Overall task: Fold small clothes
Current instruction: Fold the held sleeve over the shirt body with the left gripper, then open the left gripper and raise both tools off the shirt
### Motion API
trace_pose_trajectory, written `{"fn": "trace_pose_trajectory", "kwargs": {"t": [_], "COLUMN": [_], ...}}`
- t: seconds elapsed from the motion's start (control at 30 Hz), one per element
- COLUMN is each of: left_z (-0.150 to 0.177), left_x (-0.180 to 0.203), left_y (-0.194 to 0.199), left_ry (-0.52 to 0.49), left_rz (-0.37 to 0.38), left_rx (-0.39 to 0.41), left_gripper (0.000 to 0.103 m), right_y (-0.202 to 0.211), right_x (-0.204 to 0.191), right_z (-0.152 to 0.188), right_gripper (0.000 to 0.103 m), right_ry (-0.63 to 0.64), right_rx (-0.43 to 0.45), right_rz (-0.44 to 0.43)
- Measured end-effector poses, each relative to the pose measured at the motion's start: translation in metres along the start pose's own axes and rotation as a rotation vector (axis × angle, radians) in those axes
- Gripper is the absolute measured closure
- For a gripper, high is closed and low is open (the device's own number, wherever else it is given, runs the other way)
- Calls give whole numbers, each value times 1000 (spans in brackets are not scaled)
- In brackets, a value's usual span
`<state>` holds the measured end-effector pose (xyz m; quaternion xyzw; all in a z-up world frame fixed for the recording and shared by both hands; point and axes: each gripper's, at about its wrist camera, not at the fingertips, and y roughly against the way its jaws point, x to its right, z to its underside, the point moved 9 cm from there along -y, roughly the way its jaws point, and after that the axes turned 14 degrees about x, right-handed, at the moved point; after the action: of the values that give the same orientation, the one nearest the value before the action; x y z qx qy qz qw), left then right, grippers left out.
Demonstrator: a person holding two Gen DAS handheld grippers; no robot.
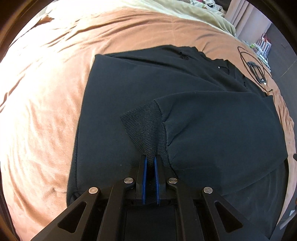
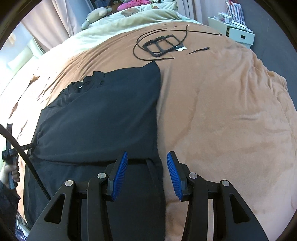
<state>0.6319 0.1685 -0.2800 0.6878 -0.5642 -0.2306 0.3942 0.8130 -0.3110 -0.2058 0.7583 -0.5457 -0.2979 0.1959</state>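
- A black sweatshirt lies flat on the bed's brown blanket.
- One sleeve is folded across it, with a ribbed cuff.
- The left gripper fingers pinch that cuff.
- The right gripper fingers are apart, holding nothing.

Home bedroom: blanketed bed, curtains, plush toy.

Our left gripper has matte black linkage arms joined by round silver pivot pins, and narrow fingers faced with ribbed blue pads. Our right gripper is built alike, its blue pads finely ridged. Our left hand wears a dark sleeve.
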Motion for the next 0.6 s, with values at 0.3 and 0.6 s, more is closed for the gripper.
{"fn": "trace_pose_trajectory", "kwargs": {"t": [0.3,0.6], "left_z": [4,7], "left_x": [-17,-25], "left_y": [-3,7], "left_ry": [16,7], "left_rz": [-17,-45], "left_rx": [-14,-19], "left_gripper": [95,81], "right_y": [-52,-44], "right_x": [8,6], "right_z": [24,26], "right_gripper": [61,61], "right_ry": [-27,3], "right_rx": [-75,-57], "right_rz": [98,141]}}
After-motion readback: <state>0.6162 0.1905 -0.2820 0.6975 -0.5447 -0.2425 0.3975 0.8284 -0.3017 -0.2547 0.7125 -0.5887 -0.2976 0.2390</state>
